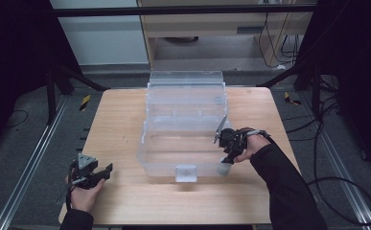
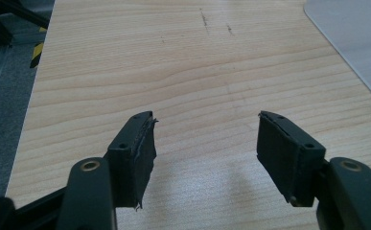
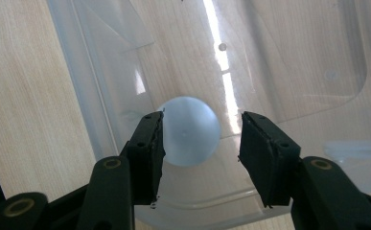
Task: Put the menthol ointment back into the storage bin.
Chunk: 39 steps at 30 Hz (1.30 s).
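A clear plastic box [image 1: 166, 158] with its lid [image 1: 185, 79] open stands mid-table. My right gripper [image 1: 228, 155] points down at the box's front right corner, shut on a small pale blue-white round-topped cup [image 1: 225, 168]. In the right gripper view that cup [image 3: 190, 129] sits between the two black pads [image 3: 149, 143], tight against the left one, with the box's corner wall [image 3: 85, 96] beneath. My left gripper [image 1: 107, 170] rests low near the table's front left. Its jaws [image 2: 204, 143] stand open over bare wood with nothing between them.
A clear latch tab [image 1: 186, 173] juts from the box's front wall. The wooden table [image 1: 121, 129] has open surface left of the box and along the front. Black frame legs, rails and cables lie on the floor around the table.
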Tool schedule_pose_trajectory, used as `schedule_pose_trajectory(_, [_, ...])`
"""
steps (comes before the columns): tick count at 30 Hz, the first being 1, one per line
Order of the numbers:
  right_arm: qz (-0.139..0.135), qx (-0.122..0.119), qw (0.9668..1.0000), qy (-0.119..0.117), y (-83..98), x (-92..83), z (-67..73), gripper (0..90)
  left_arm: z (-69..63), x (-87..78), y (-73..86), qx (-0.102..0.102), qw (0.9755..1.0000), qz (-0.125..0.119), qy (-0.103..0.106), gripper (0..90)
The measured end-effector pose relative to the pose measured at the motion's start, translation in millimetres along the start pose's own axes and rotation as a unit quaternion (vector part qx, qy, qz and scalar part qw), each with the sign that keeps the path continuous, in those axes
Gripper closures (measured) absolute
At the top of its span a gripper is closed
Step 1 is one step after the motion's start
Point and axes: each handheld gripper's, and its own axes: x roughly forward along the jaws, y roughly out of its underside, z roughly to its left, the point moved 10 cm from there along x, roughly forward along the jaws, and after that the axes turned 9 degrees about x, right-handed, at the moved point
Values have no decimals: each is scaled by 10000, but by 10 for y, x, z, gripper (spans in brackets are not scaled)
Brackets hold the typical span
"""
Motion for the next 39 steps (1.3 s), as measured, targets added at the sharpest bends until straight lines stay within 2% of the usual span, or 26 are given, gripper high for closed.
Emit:
schedule_pose_trajectory(4, [-202, 96, 9997, 68, -23, -62, -2, 490, 3, -3, -3, -12, 10000, -10, -1, 381])
schedule_pose_trajectory(8, [-695, 277, 9971, 153, -63, -199, 15, 455, 0, -8, -8, -12, 10000, -23, 7, 381])
schedule_pose_trajectory(11, [-1210, 470, 9912, 263, -59, -328, 8, 411, -4, -9, -8, 0, 10000, -23, 15, 381])
schedule_pose_trajectory(14, [-1551, 647, 9850, 403, -22, -423, -7, 373, -9, -14, -16, 2, 10000, -50, 38, 389])
schedule_pose_trajectory(15, [-1781, 766, 9799, 464, -8, -471, -14, 350, -10, -15, -17, 2, 10000, -52, 42, 391])
schedule_pose_trajectory(16, [-1921, 862, 9763, 495, 2, -498, -17, 341, -11, -16, -18, 4, 10000, -54, 44, 393])
schedule_pose_trajectory(17, [-2161, 977, 9695, 613, 35, -550, -33, 315, -11, -17, -19, 3, 10000, -57, 46, 396])
schedule_pose_trajectory(19, [-2423, 1116, 9610, 731, 71, -596, -52, 287, -14, -19, -22, -4, 10000, -69, 60, 401])
schedule_pose_trajectory(20, [-2670, 1300, 9514, 818, 113, -635, -69, 282, -15, -21, -24, -2, 9999, -73, 68, 411])
schedule_pose_trajectory(21, [-2819, 1387, 9453, 878, 151, -658, -79, 279, -16, -22, -25, -2, 9999, -78, 70, 418])
schedule_pose_trajectory(22, [-2900, 1437, 9418, 911, 167, -669, -85, 269, -17, -24, -28, -4, 9999, -88, 74, 422])
schedule_pose_trajectory(23, [-3044, 1542, 9350, 964, 204, -687, -96, 260, -19, -29, -30, -5, 9999, -91, 85, 433])
schedule_pose_trajectory(25, [-3379, 1796, 9180, 1042, 309, -714, -117, 255, -24, -32, -35, -17, 9999, -113, 110, 459])
schedule_pose_trajectory(28, [-3623, 2053, 9025, 1101, 451, -706, -148, 246, -32, -33, -38, -21, 9998, -123, 149, 478])
schedule_pose_trajectory(31, [-3876, 2413, 8830, 1085, 629, -666, -193, 256, -34, -33, -39, -21, 9998, -128, 157, 490])
schedule_pose_trajectory(33, [-4008, 2584, 8720, 1102, 720, -639, -224, 253, -32, -35, -40, -28, 9998, -135, 154, 490])
schedule_pose_trajectory(34, [-3998, 2629, 8714, 1083, 759, -616, -240, 251, -29, -36, -42, -37, 9998, -146, 150, 489])
schedule_pose_trajectory(37, [-4054, 2855, 8612, 1117, 898, -584, -303, 228, -22, -36, -36, -36, 9998, -130, 138, 486])
schedule_pose_trajectory(39, [-4062, 2941, 8577, 1131, 964, -547, -324, 213, -21, -34, -35, -36, 9998, -133, 142, 485])
